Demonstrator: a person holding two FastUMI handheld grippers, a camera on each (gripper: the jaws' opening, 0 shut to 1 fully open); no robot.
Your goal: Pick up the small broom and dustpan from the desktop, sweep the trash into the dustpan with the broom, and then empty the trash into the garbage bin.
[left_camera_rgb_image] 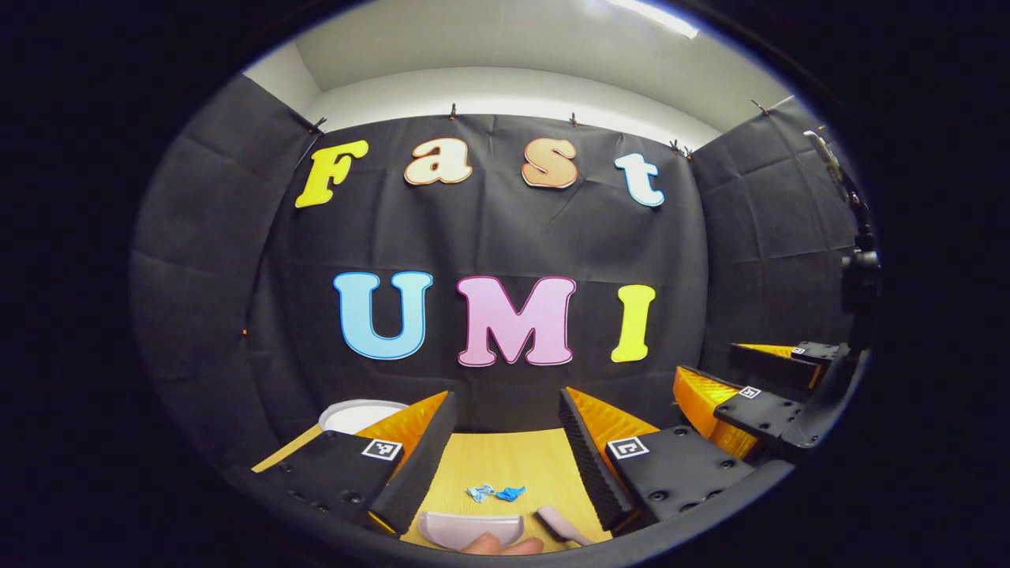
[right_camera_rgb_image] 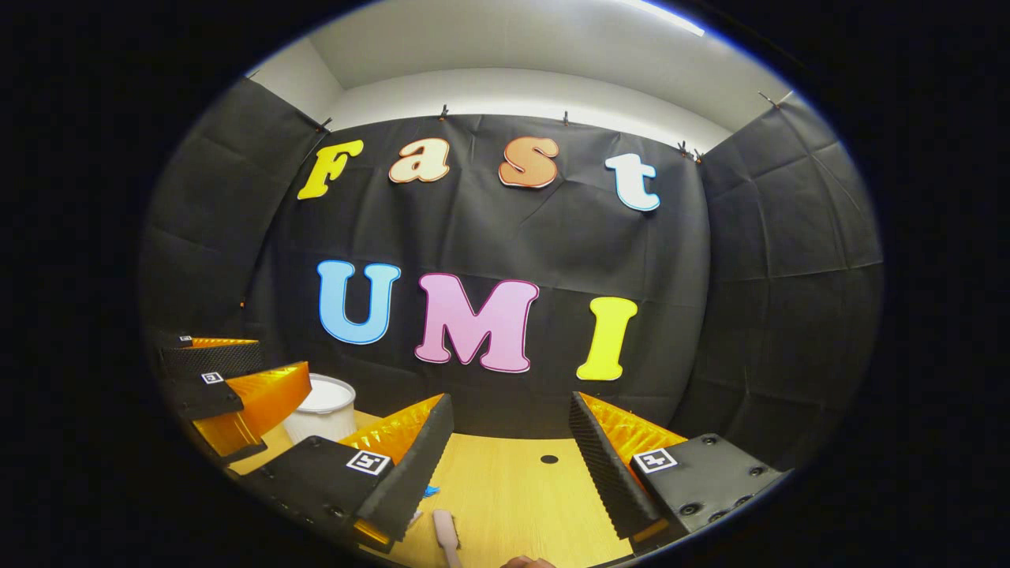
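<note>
In the left gripper view, the left gripper (left_camera_rgb_image: 505, 442) holds its black-and-orange fingers spread wide, with nothing between them. Below and ahead of the gap lie the pale pink plastic dustpan (left_camera_rgb_image: 471, 527) and, just right of it, the small pale pink broom (left_camera_rgb_image: 562, 525), both on the light wooden tabletop (left_camera_rgb_image: 505, 461). A fingertip (left_camera_rgb_image: 501, 544) of a person touches the dustpan's near edge. Crumpled blue paper trash (left_camera_rgb_image: 495, 493) lies between the fingers, just beyond the dustpan. The white round garbage bin (left_camera_rgb_image: 359, 414) stands beyond the left finger; its inside is hidden. The right gripper (left_camera_rgb_image: 757, 386) hangs off to the right, fingers apart.

In the right gripper view, the right gripper (right_camera_rgb_image: 509, 454) is wide open and empty. The broom (right_camera_rgb_image: 447, 532) lies just right of its left finger, the trash (right_camera_rgb_image: 430, 491) peeks past that finger, and the bin (right_camera_rgb_image: 322, 409) stands beyond it.
</note>
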